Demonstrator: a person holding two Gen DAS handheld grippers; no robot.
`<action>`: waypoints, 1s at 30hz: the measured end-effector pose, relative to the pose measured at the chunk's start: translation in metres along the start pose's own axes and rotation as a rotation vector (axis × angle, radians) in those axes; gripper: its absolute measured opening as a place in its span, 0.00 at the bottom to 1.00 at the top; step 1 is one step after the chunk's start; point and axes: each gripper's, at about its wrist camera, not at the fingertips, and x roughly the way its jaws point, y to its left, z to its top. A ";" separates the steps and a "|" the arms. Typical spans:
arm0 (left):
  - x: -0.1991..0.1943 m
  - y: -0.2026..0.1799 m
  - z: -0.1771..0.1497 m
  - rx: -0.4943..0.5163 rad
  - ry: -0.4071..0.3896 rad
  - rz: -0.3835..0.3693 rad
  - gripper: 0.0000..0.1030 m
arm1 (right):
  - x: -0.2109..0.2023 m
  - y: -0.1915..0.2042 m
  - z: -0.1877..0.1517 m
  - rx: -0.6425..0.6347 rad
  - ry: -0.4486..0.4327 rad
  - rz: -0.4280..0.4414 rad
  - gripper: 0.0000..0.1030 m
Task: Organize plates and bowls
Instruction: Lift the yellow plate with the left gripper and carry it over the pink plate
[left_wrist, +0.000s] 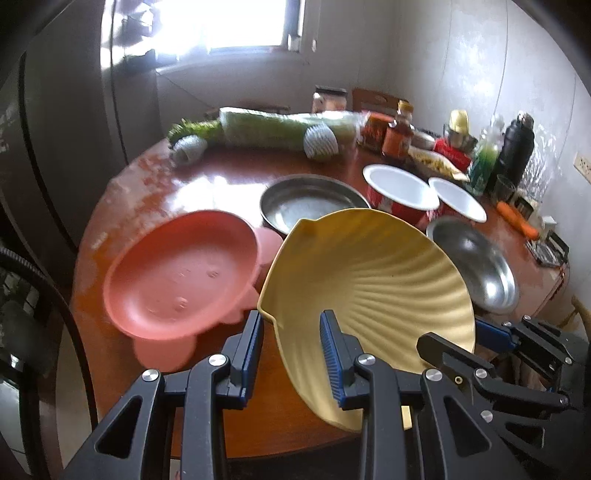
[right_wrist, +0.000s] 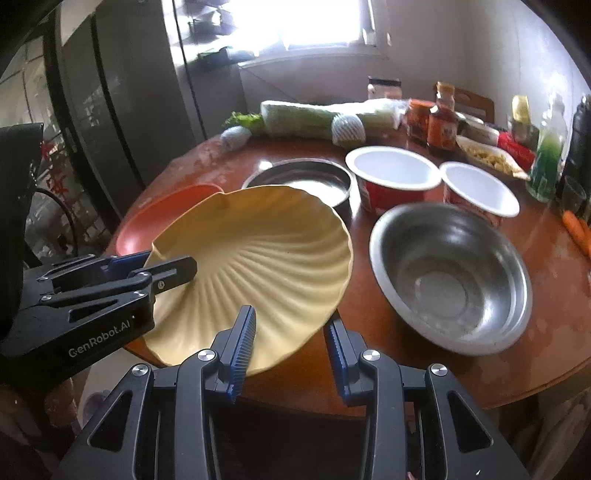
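A yellow shell-shaped plate (left_wrist: 369, 280) (right_wrist: 258, 258) is held tilted above the near edge of the round wooden table (left_wrist: 229, 177). My left gripper (left_wrist: 291, 325) straddles its left rim, one finger on each side. My right gripper (right_wrist: 291, 328) straddles its near rim the same way; it also shows in the left wrist view (left_wrist: 476, 332). A pink plate (left_wrist: 177, 273) (right_wrist: 162, 214) lies left of the yellow one. Behind are a steel pan (left_wrist: 310, 199) (right_wrist: 299, 177), a steel bowl (left_wrist: 476, 262) (right_wrist: 447, 273) and two red bowls with white insides (left_wrist: 399, 188) (left_wrist: 458, 199).
At the table's back lie wrapped cabbage (left_wrist: 280, 129), sauce jars (left_wrist: 399, 133), a green bottle (left_wrist: 484, 158), a black flask (left_wrist: 517, 147) and a carrot (left_wrist: 517, 218). A grey fridge (left_wrist: 74, 129) stands left of the table.
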 end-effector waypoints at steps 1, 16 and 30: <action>-0.005 0.004 0.002 -0.007 -0.012 0.005 0.31 | -0.002 0.004 0.002 -0.005 -0.007 0.001 0.38; -0.047 0.070 0.047 -0.098 -0.132 0.091 0.31 | -0.013 0.069 0.074 -0.095 -0.120 0.066 0.38; -0.023 0.127 0.047 -0.173 -0.098 0.146 0.31 | 0.036 0.112 0.105 -0.133 -0.079 0.112 0.39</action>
